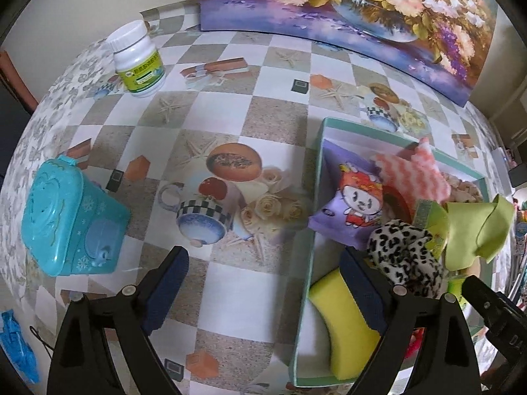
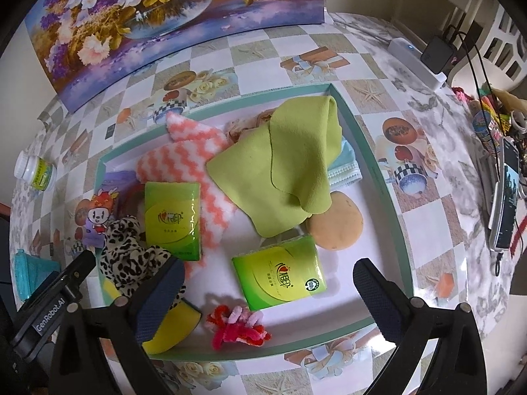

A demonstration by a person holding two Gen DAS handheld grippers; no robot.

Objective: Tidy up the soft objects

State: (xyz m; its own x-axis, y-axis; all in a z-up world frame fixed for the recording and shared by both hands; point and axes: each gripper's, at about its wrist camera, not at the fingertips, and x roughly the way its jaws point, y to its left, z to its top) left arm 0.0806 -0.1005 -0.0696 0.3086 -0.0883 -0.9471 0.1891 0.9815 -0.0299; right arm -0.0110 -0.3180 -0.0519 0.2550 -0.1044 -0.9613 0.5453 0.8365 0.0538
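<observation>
A teal-rimmed tray (image 2: 382, 177) holds the soft things: a green cloth (image 2: 286, 161), a pink-white zigzag cloth (image 2: 194, 164), two green tissue packs (image 2: 173, 210) (image 2: 280, 271), a round tan sponge (image 2: 336, 220), a leopard scrunchie (image 2: 126, 250), a yellow sponge (image 2: 171, 326), a red-pink yarn tangle (image 2: 237, 326) and a purple cartoon pack (image 1: 352, 197). My right gripper (image 2: 268, 283) is open and empty above the tray's near side. My left gripper (image 1: 263, 283) is open and empty, straddling the tray's left wall (image 1: 313, 253); its right finger is over the yellow sponge (image 1: 342, 322).
A teal plastic box (image 1: 72, 217) and a white bottle (image 1: 138, 59) stand on the checked tablecloth left of the tray. A flower painting (image 2: 148, 16) leans at the back. A power strip (image 2: 418, 62), cables and a phone (image 2: 507, 197) lie at the right.
</observation>
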